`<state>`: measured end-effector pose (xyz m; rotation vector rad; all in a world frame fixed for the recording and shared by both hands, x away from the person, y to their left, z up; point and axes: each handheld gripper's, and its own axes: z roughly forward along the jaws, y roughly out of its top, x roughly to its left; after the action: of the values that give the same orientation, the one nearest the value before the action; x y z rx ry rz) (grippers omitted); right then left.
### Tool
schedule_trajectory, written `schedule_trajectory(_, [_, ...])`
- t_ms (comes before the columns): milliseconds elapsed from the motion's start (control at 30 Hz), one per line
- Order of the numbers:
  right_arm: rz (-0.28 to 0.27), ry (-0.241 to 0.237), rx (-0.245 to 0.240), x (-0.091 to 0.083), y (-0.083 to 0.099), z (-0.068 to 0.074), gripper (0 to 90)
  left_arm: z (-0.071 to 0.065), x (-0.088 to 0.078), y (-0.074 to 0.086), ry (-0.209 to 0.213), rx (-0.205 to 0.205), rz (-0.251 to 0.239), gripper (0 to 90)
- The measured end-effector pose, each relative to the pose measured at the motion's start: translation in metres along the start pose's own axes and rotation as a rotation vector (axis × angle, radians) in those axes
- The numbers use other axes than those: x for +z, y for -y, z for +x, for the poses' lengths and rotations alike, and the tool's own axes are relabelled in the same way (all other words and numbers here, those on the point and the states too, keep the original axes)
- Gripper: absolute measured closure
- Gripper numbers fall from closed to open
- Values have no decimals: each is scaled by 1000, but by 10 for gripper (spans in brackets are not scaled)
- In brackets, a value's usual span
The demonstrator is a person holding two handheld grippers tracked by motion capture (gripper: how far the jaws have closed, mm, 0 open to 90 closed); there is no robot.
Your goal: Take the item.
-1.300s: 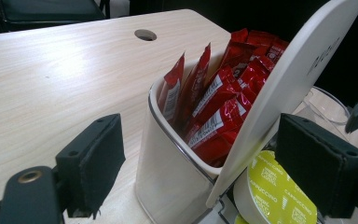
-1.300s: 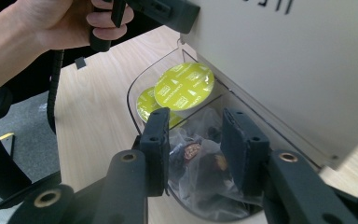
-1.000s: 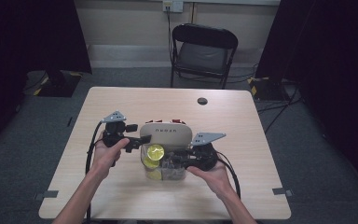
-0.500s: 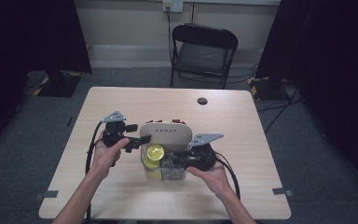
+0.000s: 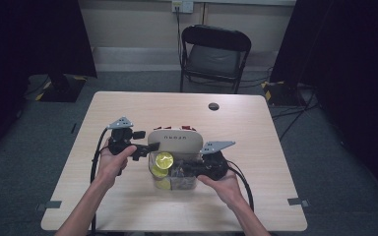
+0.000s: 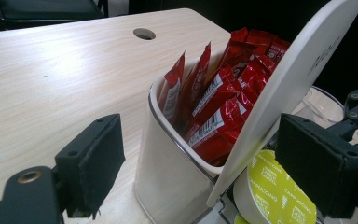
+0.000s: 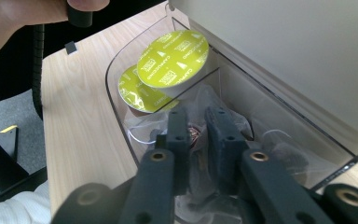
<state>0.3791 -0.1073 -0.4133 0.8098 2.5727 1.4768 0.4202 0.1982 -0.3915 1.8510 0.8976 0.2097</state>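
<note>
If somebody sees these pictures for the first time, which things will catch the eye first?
Probably the yellow-green capsules at one end of the clear container near the table's front. Next, the red sachets standing in the white box behind its tilted lid. The right gripper reaches into the container, jaws just closing on a small wrapped item.

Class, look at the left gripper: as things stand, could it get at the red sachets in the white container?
Probably yes. The left gripper stands open beside the white container, and the tilted white lid leaves the red sachets uncovered on its side. It would need to rise above the rim first.
</note>
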Motion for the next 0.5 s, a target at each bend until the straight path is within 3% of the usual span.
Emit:
schedule_trajectory(267, [7, -22, 0, 1, 0, 2, 900, 0, 0, 0, 0, 0, 2, 152])
schedule_trajectory(500, [-3, -27, -4, 1, -1, 3, 900, 0, 0, 0, -2, -2, 2, 154])
